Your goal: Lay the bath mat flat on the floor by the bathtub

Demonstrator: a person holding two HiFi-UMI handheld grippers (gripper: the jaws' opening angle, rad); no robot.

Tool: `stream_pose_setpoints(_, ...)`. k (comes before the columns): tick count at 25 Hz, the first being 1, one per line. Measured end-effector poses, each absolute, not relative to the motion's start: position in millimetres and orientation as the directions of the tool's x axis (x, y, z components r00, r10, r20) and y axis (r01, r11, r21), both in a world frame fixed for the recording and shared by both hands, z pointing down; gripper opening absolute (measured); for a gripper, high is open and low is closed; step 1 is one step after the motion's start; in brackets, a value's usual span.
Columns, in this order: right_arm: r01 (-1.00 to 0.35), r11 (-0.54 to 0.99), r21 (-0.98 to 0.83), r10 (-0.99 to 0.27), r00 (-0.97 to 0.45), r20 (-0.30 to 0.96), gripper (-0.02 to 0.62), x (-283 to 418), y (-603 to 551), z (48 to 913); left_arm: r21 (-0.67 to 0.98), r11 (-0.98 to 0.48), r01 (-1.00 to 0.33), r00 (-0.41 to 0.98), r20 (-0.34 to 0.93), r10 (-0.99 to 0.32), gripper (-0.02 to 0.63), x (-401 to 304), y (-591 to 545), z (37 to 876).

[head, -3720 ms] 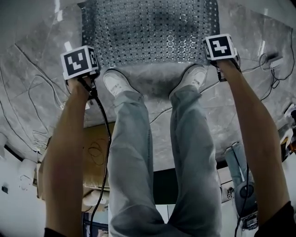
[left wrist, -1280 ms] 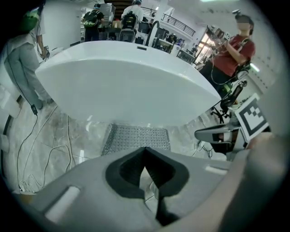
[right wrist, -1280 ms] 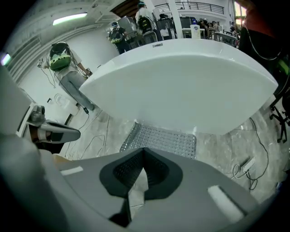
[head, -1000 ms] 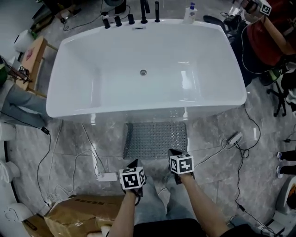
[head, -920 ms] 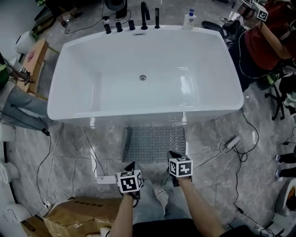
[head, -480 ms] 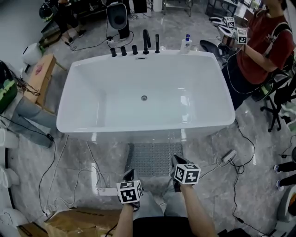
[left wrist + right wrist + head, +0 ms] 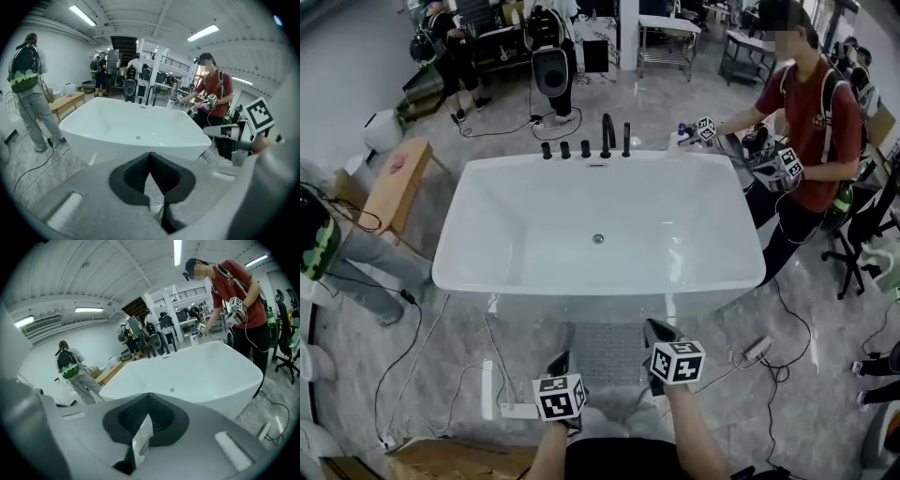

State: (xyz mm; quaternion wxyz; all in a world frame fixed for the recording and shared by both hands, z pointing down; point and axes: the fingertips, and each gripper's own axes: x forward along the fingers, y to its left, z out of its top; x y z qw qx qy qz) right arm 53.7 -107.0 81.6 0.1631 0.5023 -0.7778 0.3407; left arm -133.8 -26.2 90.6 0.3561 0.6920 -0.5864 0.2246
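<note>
The grey mat (image 7: 605, 352), dotted with small holes, lies flat on the floor (image 7: 825, 394), just beside the tub (image 7: 598, 202). A power strip (image 7: 517, 410) sits to its left. The left gripper (image 7: 560, 362) and right gripper (image 7: 656, 330) hover over its near edge, fingers pressed together on nothing. A person (image 7: 806, 122) in red leans in at right.

Bright, even overhead light; fisheye-bent edges

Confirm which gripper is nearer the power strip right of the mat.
Right. The right gripper hovers just left of the power strip; the left gripper is beyond the bath mat's far side.
</note>
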Motion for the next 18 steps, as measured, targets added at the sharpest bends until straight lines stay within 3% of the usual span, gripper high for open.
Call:
stream_pose_setpoints(6, -0.894, 0.341, -0.289, -0.713, -0.447, 0.540, 0.008, 58.5, -120.5, 35.1, 0.243, -0.041, -0.969, 0.199, 0.674, -0.712, 0.005, -135.9, -51.9, 49.1)
stream_pose_setpoints(18, -0.892, 0.403, -0.205, -0.844, -0.449, 0.294, 0.008, 64.7, -162.0, -95.5, 0.294, -0.113, -0.949, 0.250, 0.487, -0.837, 0.005, -119.1, -112.3, -59.0)
